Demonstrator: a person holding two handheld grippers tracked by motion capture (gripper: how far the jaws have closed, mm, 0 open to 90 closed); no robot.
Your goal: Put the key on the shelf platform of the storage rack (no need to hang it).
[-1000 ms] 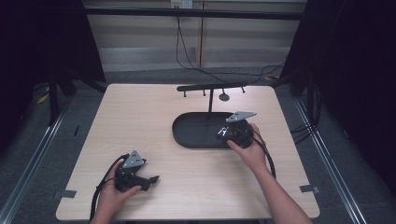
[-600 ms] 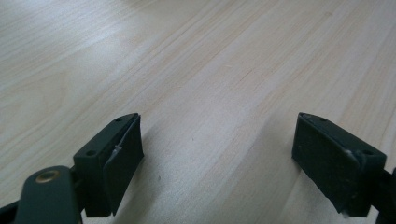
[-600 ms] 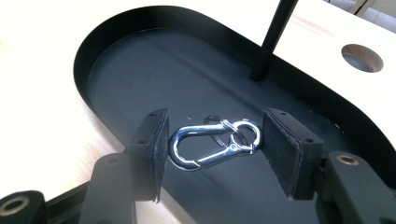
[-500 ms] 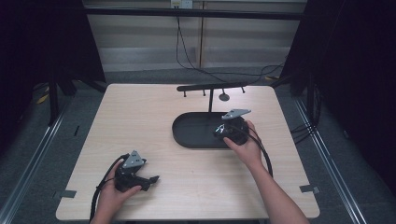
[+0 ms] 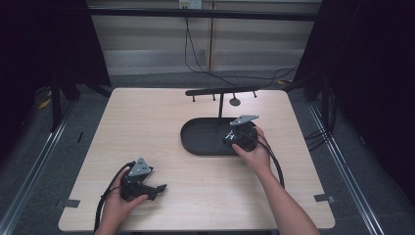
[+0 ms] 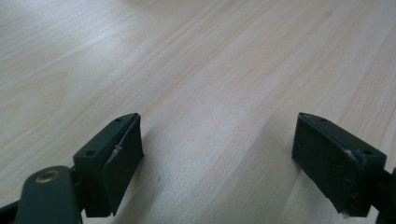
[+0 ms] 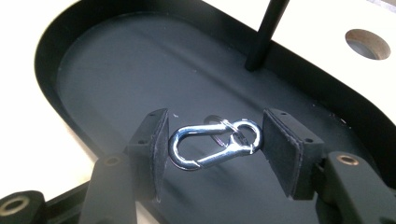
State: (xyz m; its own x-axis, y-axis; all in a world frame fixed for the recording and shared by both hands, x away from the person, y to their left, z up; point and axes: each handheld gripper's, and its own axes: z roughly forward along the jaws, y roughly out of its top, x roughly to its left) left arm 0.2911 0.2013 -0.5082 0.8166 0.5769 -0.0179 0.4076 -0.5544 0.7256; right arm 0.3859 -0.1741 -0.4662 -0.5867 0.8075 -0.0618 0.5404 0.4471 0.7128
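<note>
A silver snap hook (image 7: 212, 144) lies crosswise between the two pads of my right gripper (image 7: 217, 133), which is shut on it, one end against each pad. That gripper (image 5: 240, 137) hangs low over the right end of a black oval tray (image 5: 195, 144); in the right gripper view the tray floor (image 7: 140, 70) lies just beneath the hook. At the table's front left a hand rests my left gripper (image 5: 155, 188) on the wood. Its jaws (image 6: 217, 140) stand wide open with bare tabletop between them.
A thin black post (image 5: 221, 105) rises from the tray's far side and carries a crossbar (image 5: 220, 91) with small pegs. A round hole (image 5: 235, 102) sits in the pale wooden table (image 5: 147, 127) behind the tray. Cables trail from both grippers.
My right gripper has drifted a little left and lower over the tray with the snap hook still in it. The left gripper has stayed put.
</note>
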